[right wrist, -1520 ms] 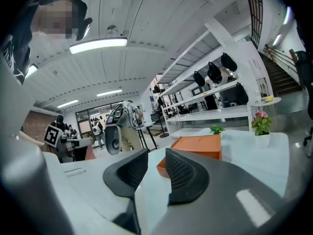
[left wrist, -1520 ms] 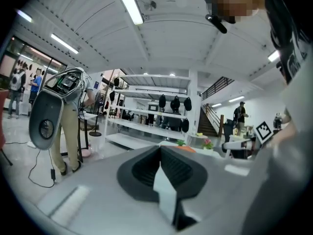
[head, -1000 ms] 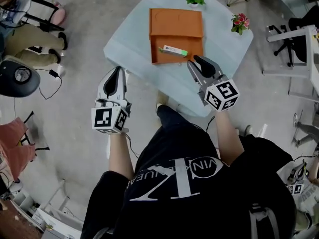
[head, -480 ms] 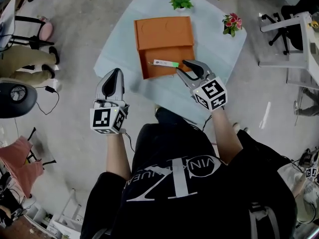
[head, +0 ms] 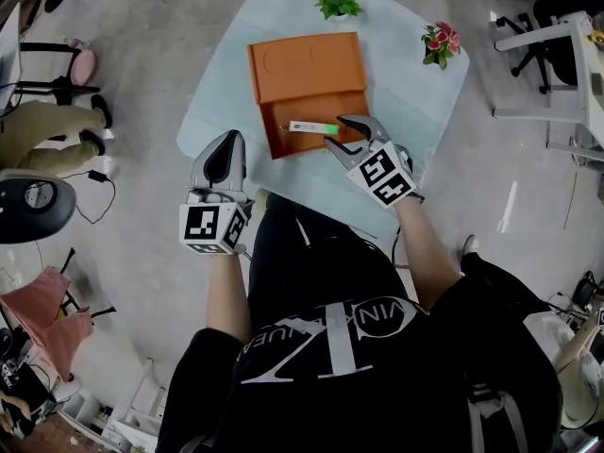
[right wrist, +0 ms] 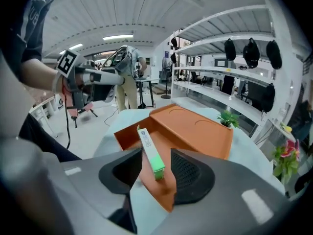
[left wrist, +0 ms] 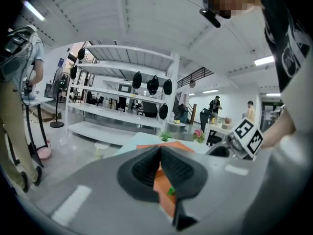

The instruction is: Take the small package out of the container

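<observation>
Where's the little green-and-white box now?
Head view: the box lies in the orange container on the table, its green end between the right gripper's jaws, which have just been opening.

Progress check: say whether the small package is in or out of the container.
In: the small package lies flat on the floor of the open orange container, inside its walls.

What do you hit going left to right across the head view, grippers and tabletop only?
left gripper → orange container → pink flowers. Skipped: small package, right gripper, green plant, since all three overlap the container's span.
</observation>
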A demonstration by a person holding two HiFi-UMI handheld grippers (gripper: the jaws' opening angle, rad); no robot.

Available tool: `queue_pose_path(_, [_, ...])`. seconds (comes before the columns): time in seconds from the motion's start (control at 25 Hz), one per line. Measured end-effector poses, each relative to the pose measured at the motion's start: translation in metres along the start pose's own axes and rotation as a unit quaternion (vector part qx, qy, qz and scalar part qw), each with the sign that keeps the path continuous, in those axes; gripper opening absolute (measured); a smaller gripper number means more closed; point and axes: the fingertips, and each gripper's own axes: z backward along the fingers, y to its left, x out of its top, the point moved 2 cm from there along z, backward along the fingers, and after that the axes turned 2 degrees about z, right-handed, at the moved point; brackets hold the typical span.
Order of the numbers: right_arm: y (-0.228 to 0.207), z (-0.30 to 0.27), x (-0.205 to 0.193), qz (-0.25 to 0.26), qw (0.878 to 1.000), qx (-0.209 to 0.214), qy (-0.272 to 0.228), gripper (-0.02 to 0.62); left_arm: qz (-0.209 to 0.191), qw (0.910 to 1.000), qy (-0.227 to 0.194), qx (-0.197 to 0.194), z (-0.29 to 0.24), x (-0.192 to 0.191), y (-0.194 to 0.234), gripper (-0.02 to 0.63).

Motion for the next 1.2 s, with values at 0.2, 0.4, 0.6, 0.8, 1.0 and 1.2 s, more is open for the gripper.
queue_pose_path(0.2, [0.008,-0.021,-0.007,0.041,0.998,0.019,0.048,0.190,0.001,0.9999,0.008,-0.009,-0.004,-0.005,0.002,0.000])
queue_pose_path(0.4, [0.011,-0.034,-0.011,0.080,0.993,0.013,0.080,0.183,0.001,0.9998,0.014,-0.017,-0.004,-0.011,0.005,0.000])
queue_pose_path(0.6, [0.012,-0.044,-0.013,0.125,0.987,0.018,0.101,0.154,0.001,0.9996,0.017,-0.025,-0.005,-0.015,0.005,0.000])
queue_pose_path(0.8, [0.018,-0.043,-0.012,0.154,0.983,0.029,0.098,0.099,0.004,0.9994,0.017,-0.030,-0.004,-0.019,0.004,0.000])
queue_pose_path(1.0, [0.015,-0.034,-0.004,0.145,0.987,0.020,0.073,0.095,-0.001,0.9993,0.017,-0.034,-0.007,-0.015,0.002,0.000])
queue_pose_path(1.2, [0.014,-0.018,0.010,0.114,0.992,0.011,0.053,0.095,-0.003,0.9992,0.016,-0.037,-0.005,-0.006,0.001,0.000])
